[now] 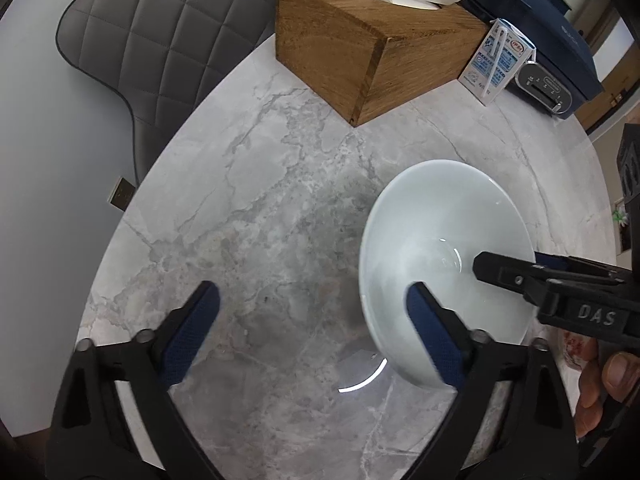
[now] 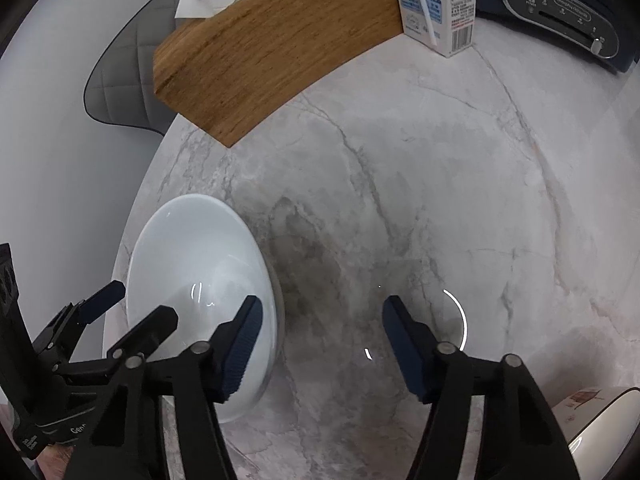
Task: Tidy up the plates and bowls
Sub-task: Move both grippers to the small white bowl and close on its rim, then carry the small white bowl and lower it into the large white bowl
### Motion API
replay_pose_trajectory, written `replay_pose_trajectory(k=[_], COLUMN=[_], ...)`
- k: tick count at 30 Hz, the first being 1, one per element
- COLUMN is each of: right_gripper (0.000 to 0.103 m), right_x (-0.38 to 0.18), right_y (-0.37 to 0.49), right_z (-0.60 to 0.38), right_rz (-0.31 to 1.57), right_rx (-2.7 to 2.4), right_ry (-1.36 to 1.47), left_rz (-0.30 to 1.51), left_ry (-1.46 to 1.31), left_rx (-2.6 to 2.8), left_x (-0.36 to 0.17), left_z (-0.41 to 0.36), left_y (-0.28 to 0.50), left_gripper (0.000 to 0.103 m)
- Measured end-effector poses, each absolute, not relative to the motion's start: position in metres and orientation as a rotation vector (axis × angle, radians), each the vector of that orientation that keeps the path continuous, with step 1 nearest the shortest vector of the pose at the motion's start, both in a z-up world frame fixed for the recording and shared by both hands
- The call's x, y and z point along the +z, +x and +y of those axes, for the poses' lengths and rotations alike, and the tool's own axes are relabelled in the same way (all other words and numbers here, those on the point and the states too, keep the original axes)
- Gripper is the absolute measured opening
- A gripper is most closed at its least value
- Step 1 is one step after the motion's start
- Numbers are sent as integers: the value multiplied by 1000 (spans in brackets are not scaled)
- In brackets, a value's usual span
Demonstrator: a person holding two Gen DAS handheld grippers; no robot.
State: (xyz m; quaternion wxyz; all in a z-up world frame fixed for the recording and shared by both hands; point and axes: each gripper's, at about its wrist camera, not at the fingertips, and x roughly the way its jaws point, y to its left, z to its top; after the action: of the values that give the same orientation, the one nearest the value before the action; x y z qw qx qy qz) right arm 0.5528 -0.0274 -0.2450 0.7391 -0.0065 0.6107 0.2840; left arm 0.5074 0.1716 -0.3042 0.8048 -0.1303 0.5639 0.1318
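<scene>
A white bowl [image 1: 440, 248] stands on the marble table [image 1: 260, 240]; it also shows in the right wrist view [image 2: 200, 272]. My left gripper [image 1: 312, 320] is open and empty, its right finger in front of the bowl's near rim. My right gripper [image 2: 320, 340] is open and empty, just right of the bowl, its left finger [image 2: 240, 344] by the rim. The other gripper's black fingers reach over the bowl in each view. A patterned dish edge [image 2: 592, 396] shows at the lower right.
A wooden tissue box [image 1: 372, 52] stands at the back of the table, a milk carton [image 1: 496, 64] and a dark blue appliance [image 1: 544, 32] beside it. A grey quilted chair [image 1: 160, 32] stands beyond the left table edge.
</scene>
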Motion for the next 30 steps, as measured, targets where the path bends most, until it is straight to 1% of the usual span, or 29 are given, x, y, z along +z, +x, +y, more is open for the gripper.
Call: replay_pose_trajectory(k=[1,2,6,7,9,10,12,14,15,16,18,20,30], right_gripper=[59,57,49,47,38,36,26,22,20,18,11,8,9], right_x=[-246,-247,-250,-249,-249,-248,-246,-245,-244,-243,-241,-238,-221], right_y=[553,554,553,553,553,553,552,551,551,550,549,547,537], right_z=[-28,-28,-27,-25,-21,-20,-18,-16,-14,-13,-11,-10,-18], right_rz=[1344,1348,1347,1344,1343,1339,1330,1325,1323,1320,1313,1301,1287], right_rx=[622,627,632,639,649,649,653,656,660,666,671,672,678], right_ry=[-10,3,-13,-14,-9,-6,2,5,4,2,-7,-18,8], left_rz=[1216,1220,1229,1227,1221,1222,1218,1217,1217,1214,1202,1185,1145], left_ry=[-284,-286,-288,-292,-276,-269,-253,-265,-269,-265,-254,-266,-267], left_rx=[276,272,264,252,238,226,223,213,203,198,195,197,185], left_x=[-306,-307,-312,-312,-311,-310,-308,-308,-308,-308,-305,-301,-277], left_z=[171,171,170,169,164,161,157,156,156,155,152,153,149], left_y=[509,510,514,515,517,519,521,522,522,522,522,518,506], left_gripper=[78,67,53,47,38,30,25,16,14,9,9,7,6])
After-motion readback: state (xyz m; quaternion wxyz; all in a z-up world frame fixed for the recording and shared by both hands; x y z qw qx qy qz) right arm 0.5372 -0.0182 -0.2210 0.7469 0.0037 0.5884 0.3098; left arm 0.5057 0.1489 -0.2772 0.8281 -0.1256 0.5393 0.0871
